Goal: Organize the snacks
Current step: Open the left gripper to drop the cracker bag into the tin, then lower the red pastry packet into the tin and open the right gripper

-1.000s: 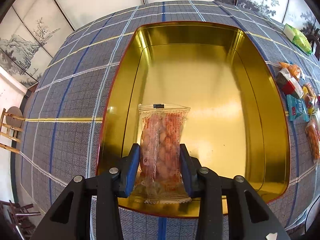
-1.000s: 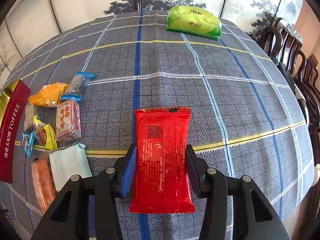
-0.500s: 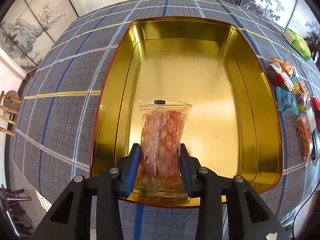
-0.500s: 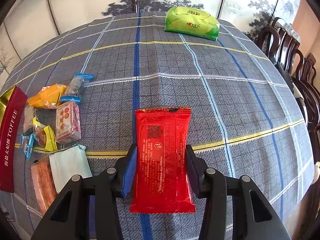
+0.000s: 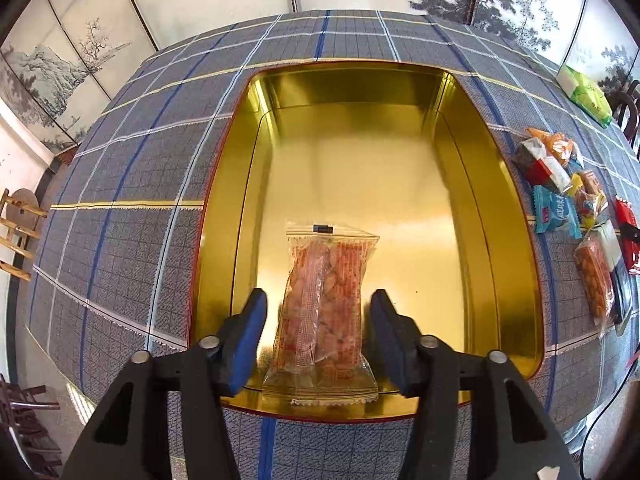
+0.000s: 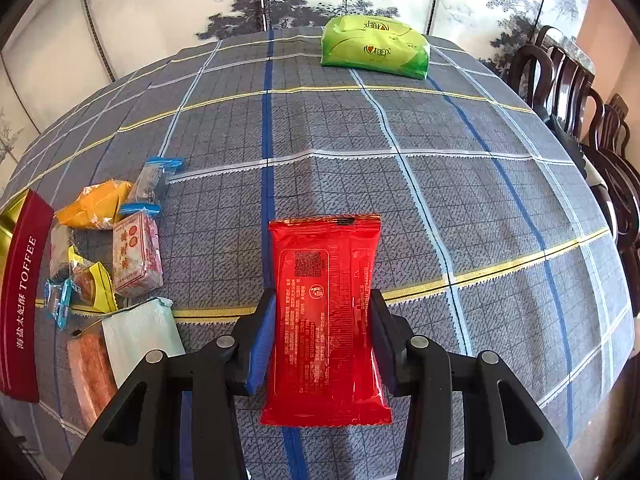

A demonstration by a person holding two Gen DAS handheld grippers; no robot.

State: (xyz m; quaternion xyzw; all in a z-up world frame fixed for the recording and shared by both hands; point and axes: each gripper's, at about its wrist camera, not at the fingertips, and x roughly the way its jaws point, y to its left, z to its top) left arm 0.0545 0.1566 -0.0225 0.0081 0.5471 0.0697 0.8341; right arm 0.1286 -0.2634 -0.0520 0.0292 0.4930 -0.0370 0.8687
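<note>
Opening left tool (image 5: 318, 338), clear packet (image 5: 324, 304) in gold tin (image 5: 500, 208)

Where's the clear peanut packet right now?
Left wrist view: the clear peanut packet lies at the gold tin's near edge, between the opening left gripper pads, untouched.

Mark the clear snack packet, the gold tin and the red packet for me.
clear snack packet (image 5: 324, 300): left wrist view, middle of the wrapper.
gold tin (image 5: 400, 184): left wrist view, bare floor.
red packet (image 6: 324, 300): right wrist view, centre of its printed face.
</note>
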